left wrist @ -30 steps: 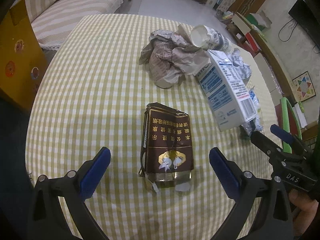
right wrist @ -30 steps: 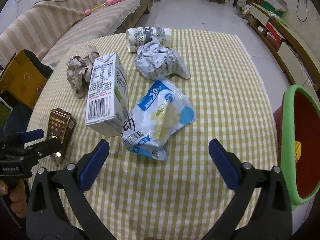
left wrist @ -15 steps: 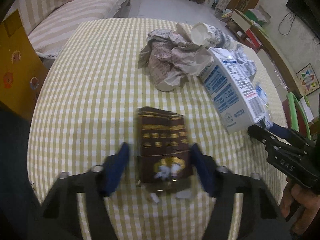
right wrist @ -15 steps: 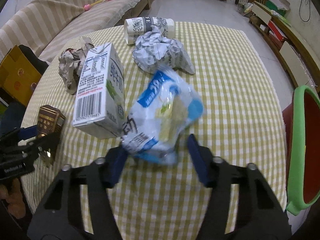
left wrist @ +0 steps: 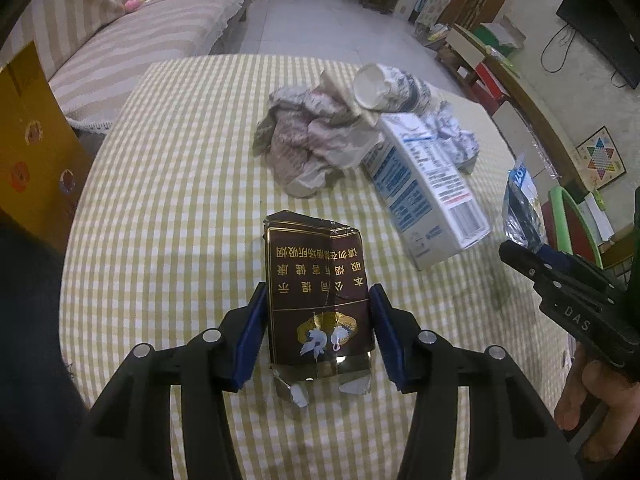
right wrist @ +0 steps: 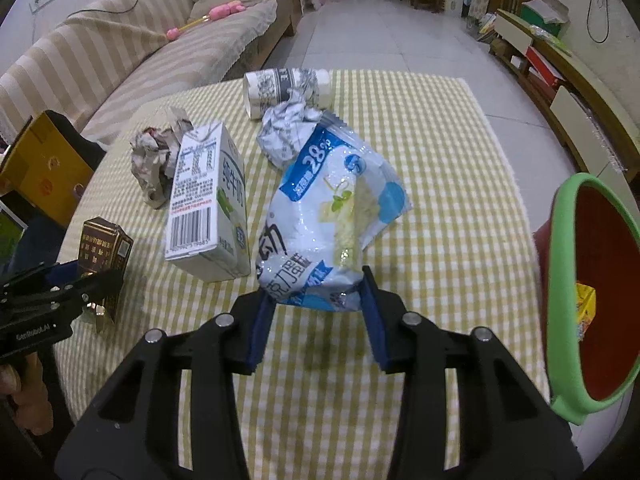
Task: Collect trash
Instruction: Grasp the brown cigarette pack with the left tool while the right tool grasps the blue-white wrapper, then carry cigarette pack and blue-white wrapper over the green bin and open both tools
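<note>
My left gripper (left wrist: pixel 318 332) is shut on a brown cigarette pack (left wrist: pixel 316 280), its blue pads against both sides; the pack rests on the checked tablecloth (left wrist: pixel 168 184). My right gripper (right wrist: pixel 318 312) is shut on the lower end of a blue-and-white snack bag (right wrist: pixel 332 216), which stands tilted up from the cloth. A white milk carton (right wrist: pixel 206 204), crumpled paper (left wrist: pixel 308 148), crumpled newspaper (right wrist: pixel 288 132) and a lying paper cup (right wrist: pixel 286 88) remain on the table. The pack also shows in the right wrist view (right wrist: pixel 104 248).
A bin with a green rim (right wrist: pixel 560 280) and red inside stands at the table's right edge, holding a yellow item. A yellow cardboard box (left wrist: pixel 28 152) stands at the left. A striped sofa (right wrist: pixel 120 52) lies behind the table.
Both grippers moved forward and closed: the left on the cigarette pack, the right on the snack bag, which is now tilted upward off the cloth.
</note>
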Available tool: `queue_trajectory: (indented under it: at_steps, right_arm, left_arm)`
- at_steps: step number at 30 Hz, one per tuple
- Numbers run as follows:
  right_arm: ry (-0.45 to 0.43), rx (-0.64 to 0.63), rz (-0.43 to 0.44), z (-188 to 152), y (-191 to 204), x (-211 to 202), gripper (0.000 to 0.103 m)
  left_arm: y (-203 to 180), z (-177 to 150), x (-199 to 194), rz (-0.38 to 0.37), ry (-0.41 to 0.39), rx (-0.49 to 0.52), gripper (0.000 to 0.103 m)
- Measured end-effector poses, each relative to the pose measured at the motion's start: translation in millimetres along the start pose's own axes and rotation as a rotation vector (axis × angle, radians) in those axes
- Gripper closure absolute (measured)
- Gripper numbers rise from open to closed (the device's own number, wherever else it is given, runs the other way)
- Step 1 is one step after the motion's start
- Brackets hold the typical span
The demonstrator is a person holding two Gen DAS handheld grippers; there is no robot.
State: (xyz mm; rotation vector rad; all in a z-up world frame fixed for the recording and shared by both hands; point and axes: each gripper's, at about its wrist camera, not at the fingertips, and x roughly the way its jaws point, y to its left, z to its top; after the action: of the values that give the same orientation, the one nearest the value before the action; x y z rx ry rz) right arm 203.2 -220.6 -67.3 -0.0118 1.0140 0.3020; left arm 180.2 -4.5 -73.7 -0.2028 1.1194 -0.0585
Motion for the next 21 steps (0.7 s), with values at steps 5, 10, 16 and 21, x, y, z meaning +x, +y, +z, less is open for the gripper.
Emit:
queue_trajectory:
  at_steps: [5,10,16,21]
  right_arm:
    - [-0.029,0.011,0.003,0.6,-4.0,-16.6,0.063]
    - [-0.061,0.018,0.004,3.7,-5.8,-32.5,0.063]
    - [-0.089,0.037,0.000,1.1,-13.2,-46.6,0.063]
    - [-0.110,0.054,-0.010,-1.0,-23.3,-56.4,0.063]
  left_arm:
    - [-2.8,1.7,-18.3,-0.005,-0.026,0.008,0.055]
    - [-7.3,-0.3,-36.7,-0.007,-0.056,0.016,0.055]
    - [-18.4,2.1,-57.9,-0.015,-0.090,0.034,0.055]
    - [-33.8,9.6,-70.0,-0.024,-0.113,0.062,0.055]
